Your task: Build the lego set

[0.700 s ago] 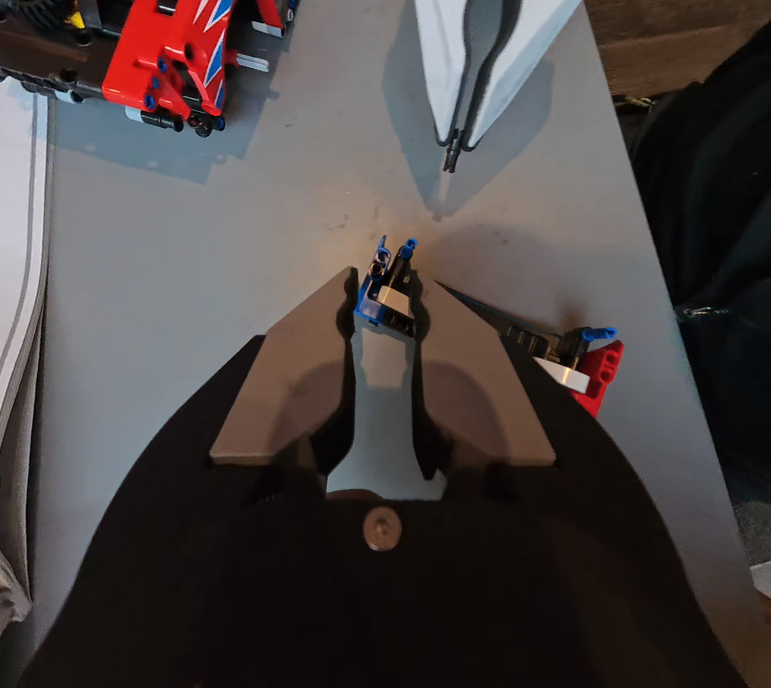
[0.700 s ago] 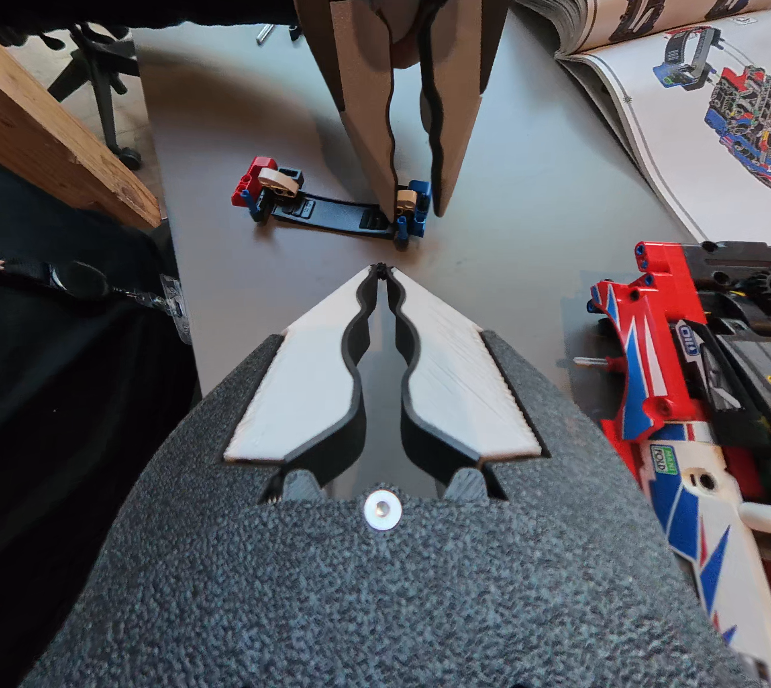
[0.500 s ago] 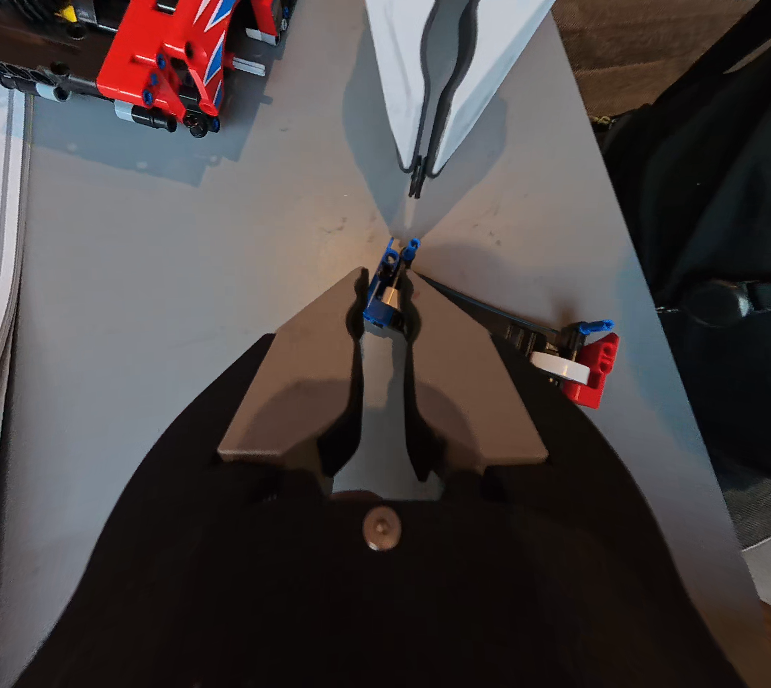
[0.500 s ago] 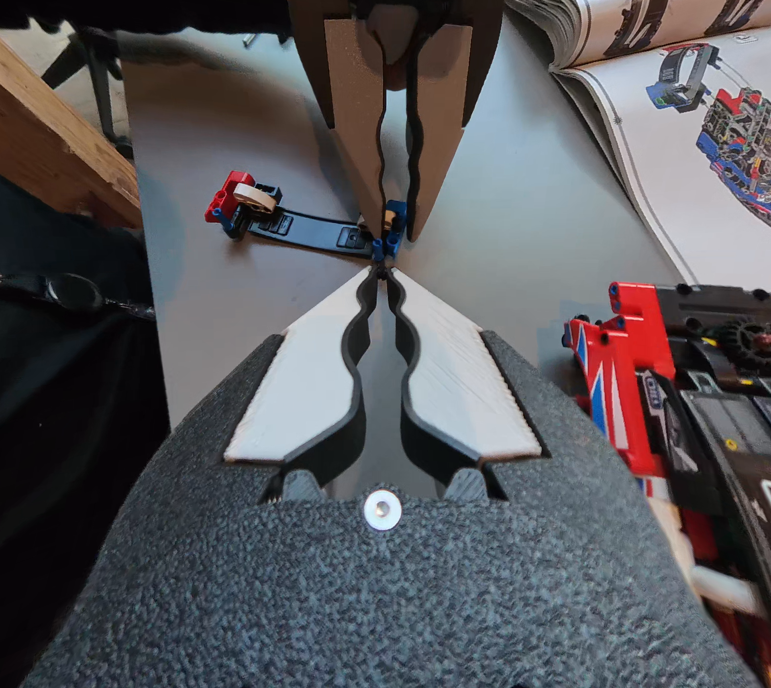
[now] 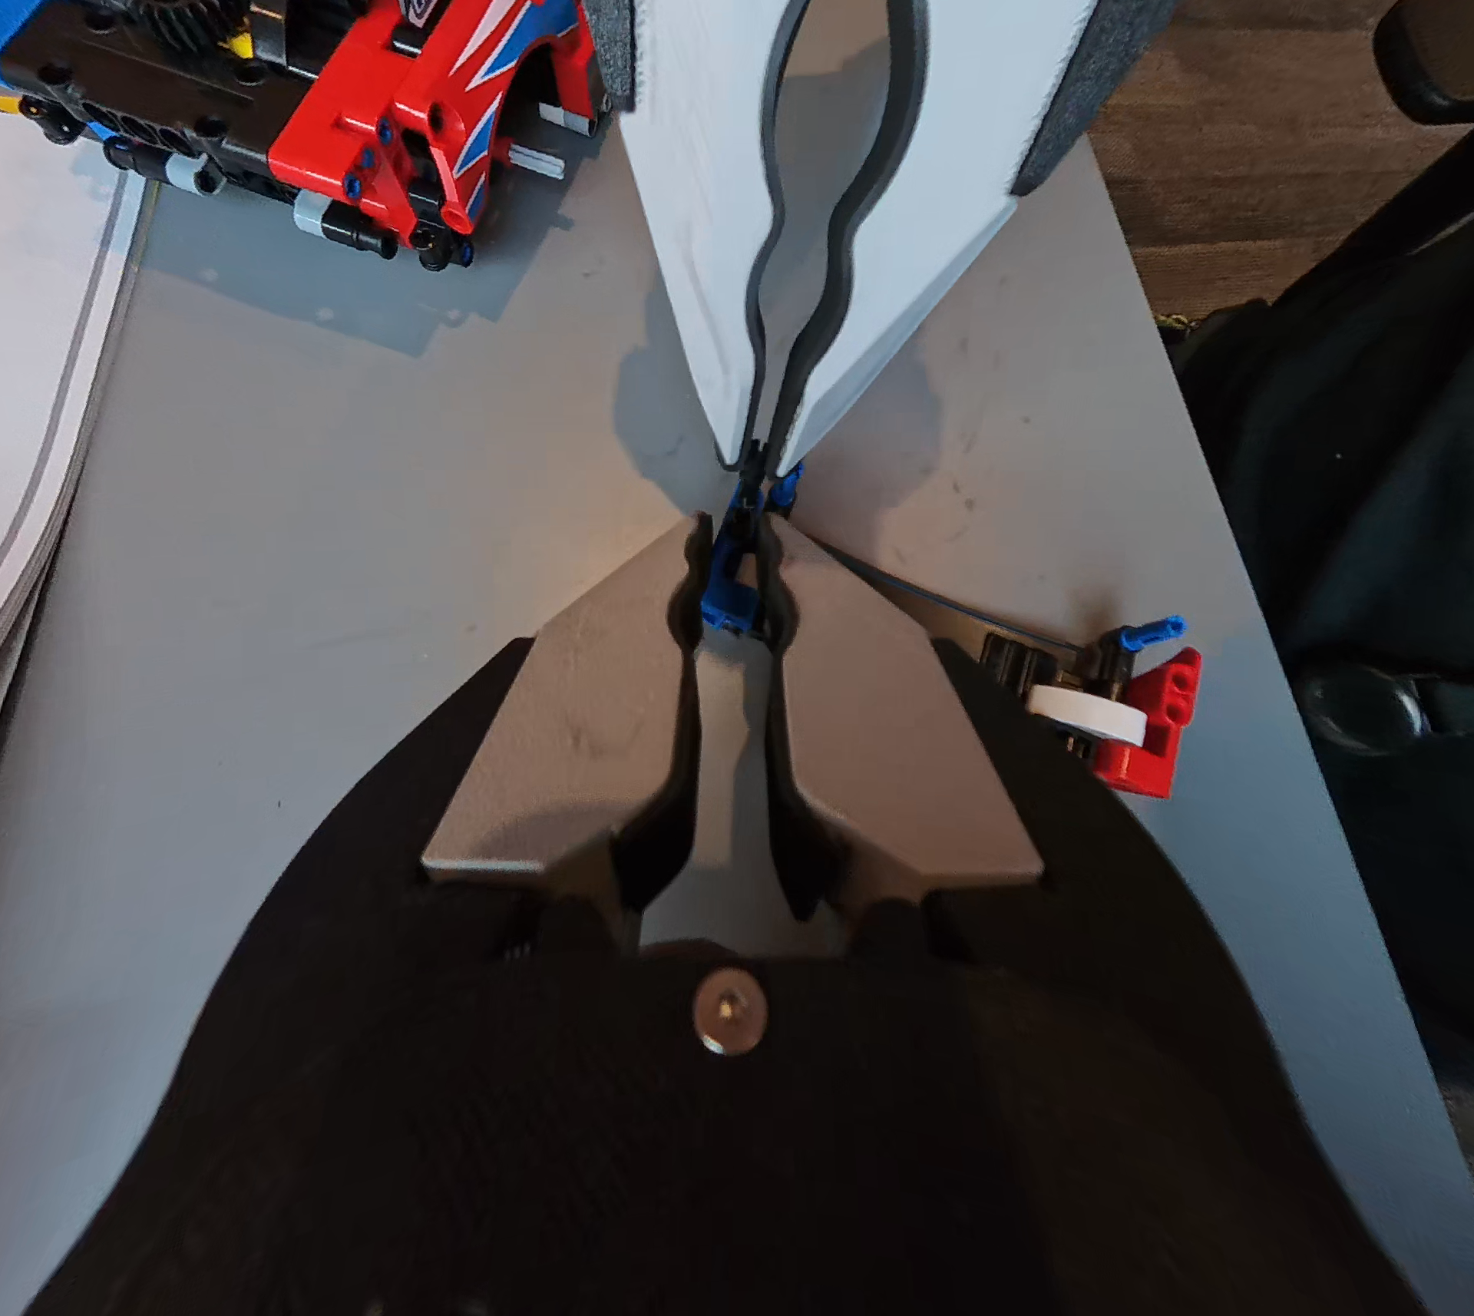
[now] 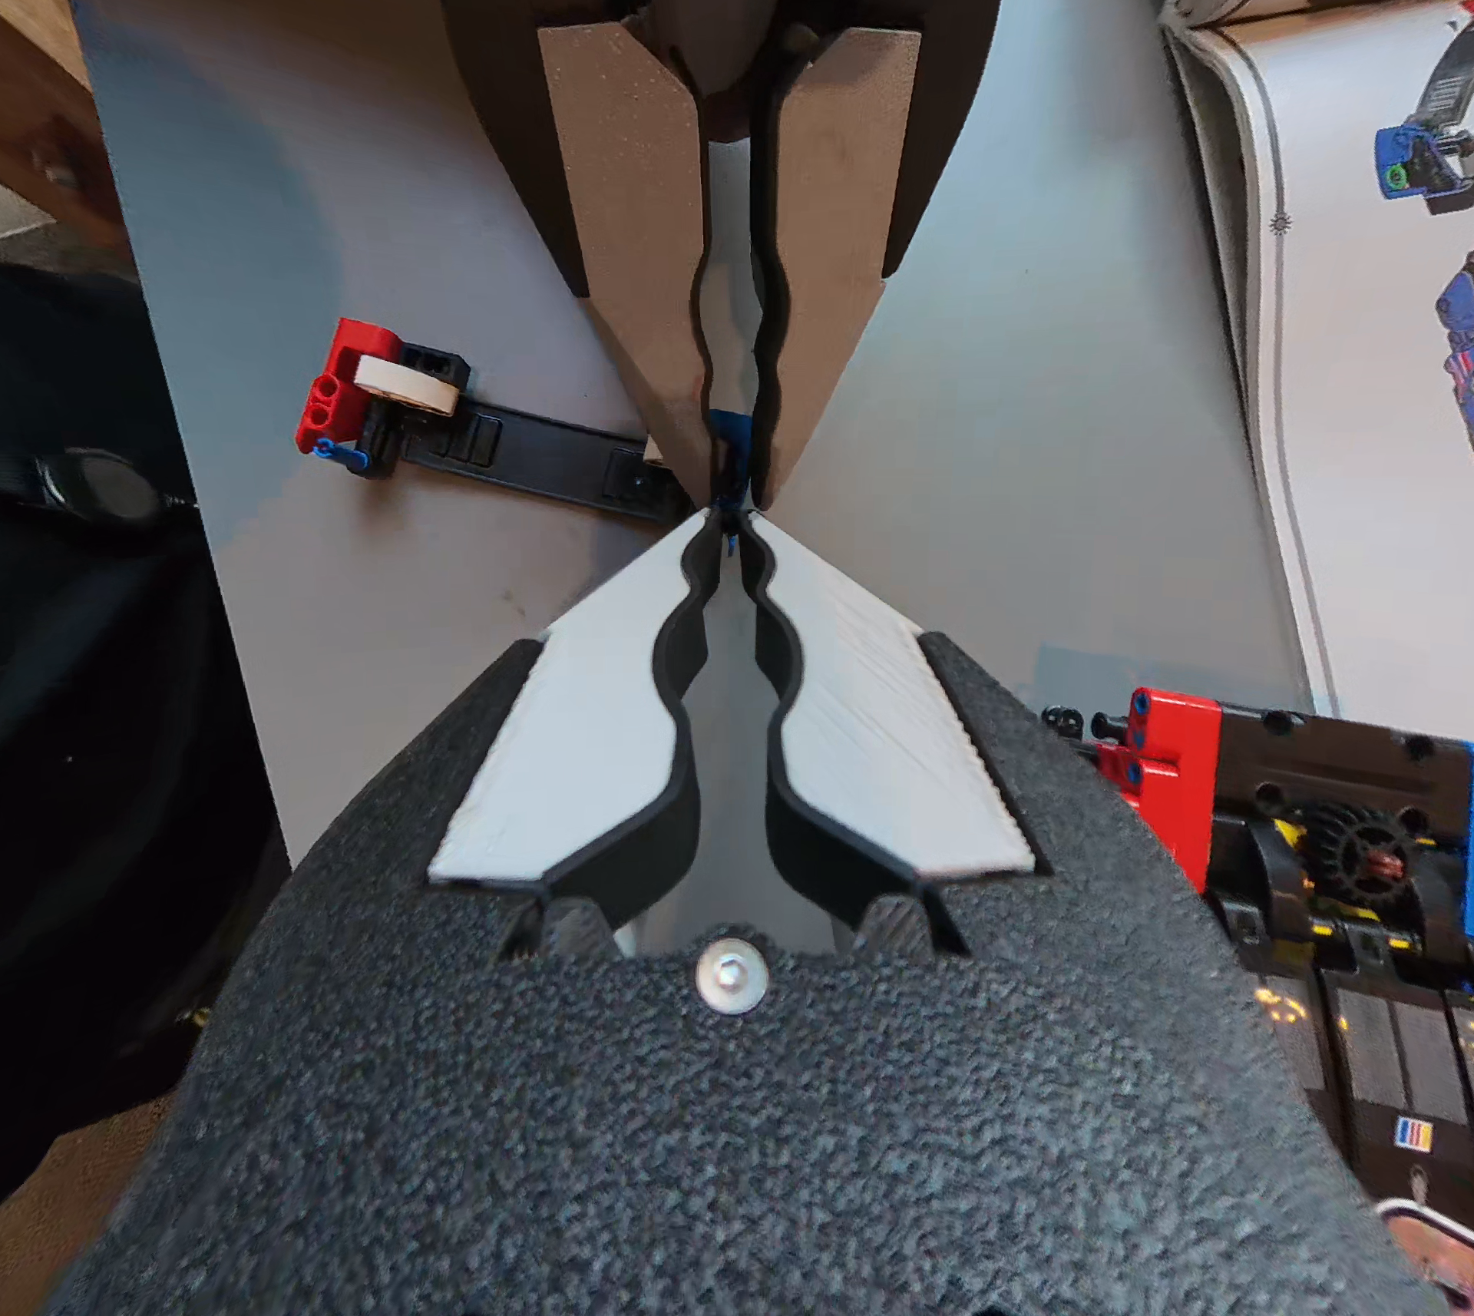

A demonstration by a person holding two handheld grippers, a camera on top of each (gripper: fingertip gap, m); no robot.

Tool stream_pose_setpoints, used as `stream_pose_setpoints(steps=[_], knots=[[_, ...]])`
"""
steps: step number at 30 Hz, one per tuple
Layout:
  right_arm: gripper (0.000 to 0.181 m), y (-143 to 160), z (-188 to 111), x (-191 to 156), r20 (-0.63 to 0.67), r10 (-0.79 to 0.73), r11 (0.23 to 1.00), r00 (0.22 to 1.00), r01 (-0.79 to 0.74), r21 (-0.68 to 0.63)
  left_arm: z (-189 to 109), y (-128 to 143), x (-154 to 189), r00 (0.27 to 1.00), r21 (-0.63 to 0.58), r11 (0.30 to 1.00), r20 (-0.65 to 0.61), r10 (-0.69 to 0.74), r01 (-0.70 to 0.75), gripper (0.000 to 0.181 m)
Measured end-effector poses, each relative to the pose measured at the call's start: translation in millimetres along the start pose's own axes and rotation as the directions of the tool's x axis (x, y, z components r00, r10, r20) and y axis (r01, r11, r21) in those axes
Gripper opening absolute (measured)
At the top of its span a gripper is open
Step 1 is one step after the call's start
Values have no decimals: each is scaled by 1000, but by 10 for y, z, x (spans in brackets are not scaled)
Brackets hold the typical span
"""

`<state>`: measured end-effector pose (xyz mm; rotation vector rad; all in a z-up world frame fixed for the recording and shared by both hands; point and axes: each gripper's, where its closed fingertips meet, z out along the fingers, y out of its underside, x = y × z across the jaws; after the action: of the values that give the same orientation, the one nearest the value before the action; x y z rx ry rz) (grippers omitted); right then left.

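Black lego beam assembly (image 6: pixel 542 452) lying flat on the grey table, red bracket (image 6: pixel 335 384) and white disc (image 6: pixel 407 384) at one end, blue connector (image 5: pixel 730 580) at the other.

Since the earlier frames you have brought your right gripper (image 5: pixel 756 462) down and in, so its closed tips, which hung well clear above the table, now meet the blue end (image 5: pixel 730 580) of the small black strip assembly (image 6: pixel 526 452). The thin black pin (image 5: pixel 748 480) pinched in those tips now touches that blue piece. Your left gripper (image 6: pixel 730 480) has narrowed from a loose straddle to a clamp on the blue end.
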<state>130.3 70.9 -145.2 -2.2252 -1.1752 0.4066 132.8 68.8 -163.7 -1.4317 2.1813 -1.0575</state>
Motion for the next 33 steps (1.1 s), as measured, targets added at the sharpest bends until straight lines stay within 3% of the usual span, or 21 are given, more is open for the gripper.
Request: stream_pose_setpoints(steps=[8,21,33], knots=[[4,7,3,22,-4,-34,990,999,33,-135,-4,-15,31,1000,84,996,-15,14,-13,8],[4,-1,28,-124,47,-66,968,997,75,-238,-15,3,110,996,84,995,-62,68,-63,8],[4,50,69,-84,16,-146,933,989,144,-331,-4,12,91,996,72,995,-49,74,-70,6]])
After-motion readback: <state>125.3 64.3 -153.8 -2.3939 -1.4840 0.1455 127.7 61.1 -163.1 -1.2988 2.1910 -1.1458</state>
